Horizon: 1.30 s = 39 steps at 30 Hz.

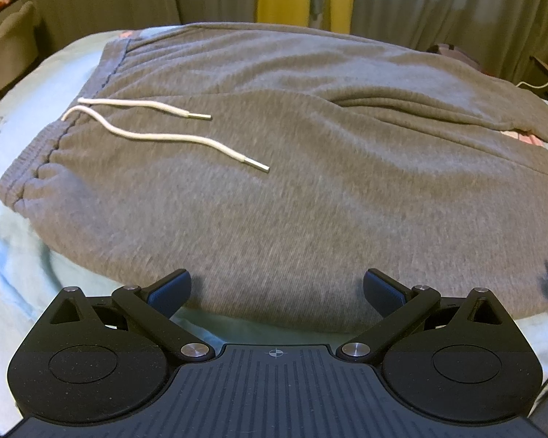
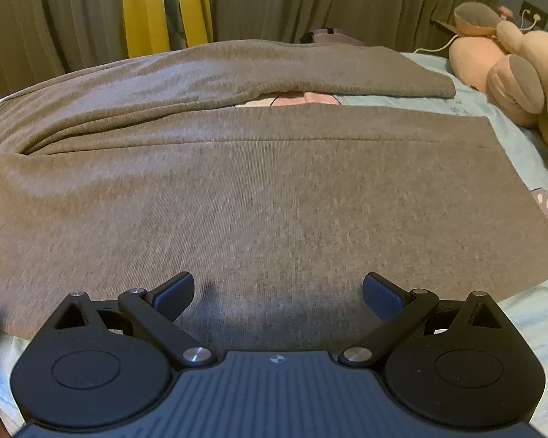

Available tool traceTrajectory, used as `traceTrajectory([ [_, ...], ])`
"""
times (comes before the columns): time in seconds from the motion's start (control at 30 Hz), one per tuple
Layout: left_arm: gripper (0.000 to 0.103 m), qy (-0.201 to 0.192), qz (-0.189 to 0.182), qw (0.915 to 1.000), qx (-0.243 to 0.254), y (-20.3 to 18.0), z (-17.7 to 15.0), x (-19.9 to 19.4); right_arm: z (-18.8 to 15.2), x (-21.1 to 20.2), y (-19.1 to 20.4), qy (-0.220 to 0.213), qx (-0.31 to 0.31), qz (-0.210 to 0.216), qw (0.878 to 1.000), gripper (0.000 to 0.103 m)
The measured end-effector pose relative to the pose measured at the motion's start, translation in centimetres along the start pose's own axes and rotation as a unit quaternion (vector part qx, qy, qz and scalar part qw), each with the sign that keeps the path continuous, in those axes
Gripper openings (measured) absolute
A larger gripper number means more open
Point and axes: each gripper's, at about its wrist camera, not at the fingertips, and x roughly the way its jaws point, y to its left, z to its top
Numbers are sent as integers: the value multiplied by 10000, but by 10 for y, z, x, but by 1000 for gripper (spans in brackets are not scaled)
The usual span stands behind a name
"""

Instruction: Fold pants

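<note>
Grey sweatpants [image 1: 292, 153] lie spread flat on a pale blue bed sheet [image 1: 14, 255]. The waistband [image 1: 36, 160] is at the left in the left wrist view, with two white drawstrings [image 1: 171, 135] lying on the fabric. The two legs [image 2: 274, 189] run to the right in the right wrist view, the far leg [image 2: 310, 69] angled apart from the near one. My left gripper [image 1: 277, 288] is open and empty, over the pants' near edge by the waist. My right gripper [image 2: 278, 292] is open and empty over the near leg's near edge.
A pink plush toy [image 2: 511, 73] lies on the bed at the right, past the leg cuffs. Grey and yellow curtains [image 2: 164, 7] hang behind the bed. A chair [image 1: 7, 43] stands at the far left. A white cable [image 1: 537, 84] lies at the right.
</note>
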Motion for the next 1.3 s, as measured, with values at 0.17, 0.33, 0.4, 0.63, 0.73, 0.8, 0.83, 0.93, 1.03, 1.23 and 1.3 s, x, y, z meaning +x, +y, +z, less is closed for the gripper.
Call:
traceTrajectory([
  [0.17,103,-100,-16,9999,-100,3,0,-4,3,11,-1,158,126,0,9998,99],
  [0.33,103,-695,253,9953,-621,32,2,-31,7,34,-10,612,461,-63,9970,99],
  [0.4,103,-1070,773,9887,-710,46,2,-45,9,44,-14,714,637,-31,9954,99],
  [0.63,103,-2135,2045,9527,-704,63,31,-63,16,58,-20,655,985,27,9930,99],
  [0.73,103,-1935,1013,9638,-1527,69,59,-38,18,61,-18,628,950,-30,9935,99],
  [0.8,103,-1793,748,9636,-1837,64,74,-14,22,62,-21,717,923,38,9931,99],
  [0.83,103,-1703,745,9639,-1906,61,81,1,27,63,-22,776,887,80,9930,99],
  [0.93,103,-1693,1145,9615,-1838,51,89,38,47,65,-32,567,928,191,9939,99],
  [1.03,103,-1791,1610,9570,-1618,50,77,57,86,81,-43,362,1133,214,9927,83],
  [1.23,103,-2085,1959,9373,-1990,69,72,71,200,140,-50,-236,1500,90,9884,30],
  [1.3,103,-2041,2075,9336,-2090,73,73,78,242,167,-50,-305,1782,-11,9835,33],
])
